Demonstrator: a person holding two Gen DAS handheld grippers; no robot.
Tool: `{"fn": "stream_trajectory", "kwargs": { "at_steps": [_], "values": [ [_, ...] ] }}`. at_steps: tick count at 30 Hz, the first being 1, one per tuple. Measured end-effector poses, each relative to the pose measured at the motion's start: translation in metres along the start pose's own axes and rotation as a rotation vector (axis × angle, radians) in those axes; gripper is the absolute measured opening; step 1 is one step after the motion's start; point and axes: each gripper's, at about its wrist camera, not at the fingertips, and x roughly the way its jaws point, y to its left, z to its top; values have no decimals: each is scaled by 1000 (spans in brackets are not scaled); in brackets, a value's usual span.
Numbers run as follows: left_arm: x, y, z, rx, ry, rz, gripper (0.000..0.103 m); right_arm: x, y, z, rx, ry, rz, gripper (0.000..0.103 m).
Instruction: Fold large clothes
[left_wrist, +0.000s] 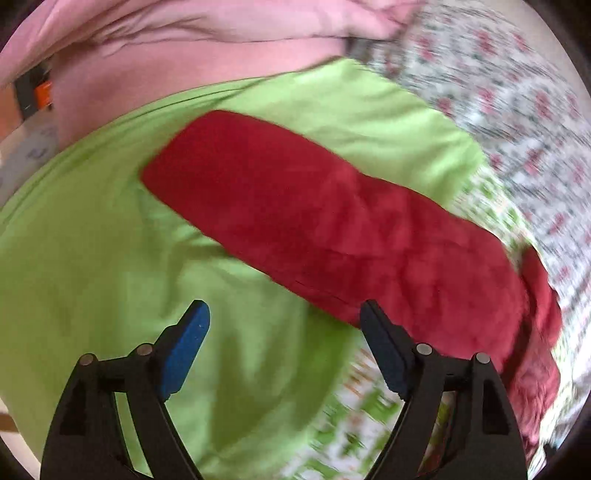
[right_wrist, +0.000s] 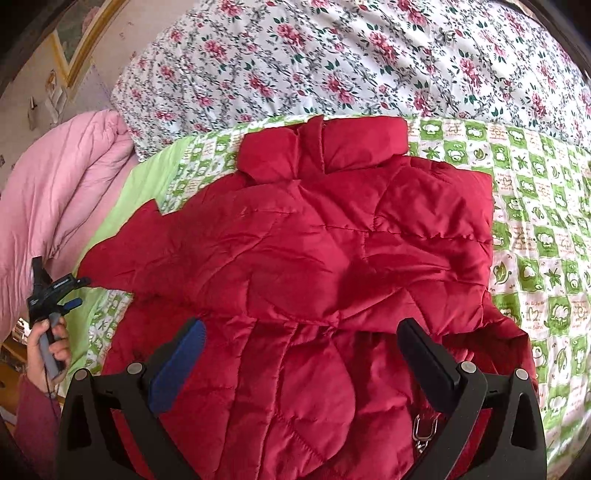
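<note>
A red quilted jacket (right_wrist: 314, 251) lies spread on the bed, collar at the far side. Its sleeve (left_wrist: 295, 206) stretches out flat across a plain green sheet (left_wrist: 92, 258) in the left wrist view. My left gripper (left_wrist: 284, 314) hovers over the green sheet just short of the sleeve's near edge, open, nothing between its blue pads. It also shows small at the left edge of the right wrist view, the left gripper (right_wrist: 70, 291) held by a hand (right_wrist: 44, 350). My right gripper (right_wrist: 299, 328) stands open above the jacket's lower body, empty.
A pink quilt (right_wrist: 55, 199) is bunched at the left side of the bed. A floral duvet (right_wrist: 332, 59) lies beyond the collar. Green-and-white patterned bedding (right_wrist: 546, 236) extends to the right. A metal zipper pull (right_wrist: 421, 435) lies near my right finger.
</note>
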Motion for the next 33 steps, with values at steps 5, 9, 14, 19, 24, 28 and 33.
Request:
{"fn": "stream_trajectory", "kwargs": {
  "at_steps": [5,9,14,19,24,28,33],
  "values": [
    [18,24,21,-92,5,-37,84,-5,6,-5,5,-15,48,103],
    [34,33,39,-160,5,-80,84,-2,14,-7,-23,1,37,103],
    [47,37,54,-205,-27,-129,80,-5,18,-9,-31,-7,57,103],
    [35,27,61,-167,-79,-167,19,-7,18,-11,-35,-16,46,103],
    [3,16,59,-123,-142,-207,11,-10,11,-12,-13,-25,45,103],
    [-31,-14,55,-47,-202,-271,10,-12,5,-11,5,-30,49,103],
    [-75,-66,44,79,-272,-363,10,-14,-1,-11,36,-41,64,103]
  ]
}}
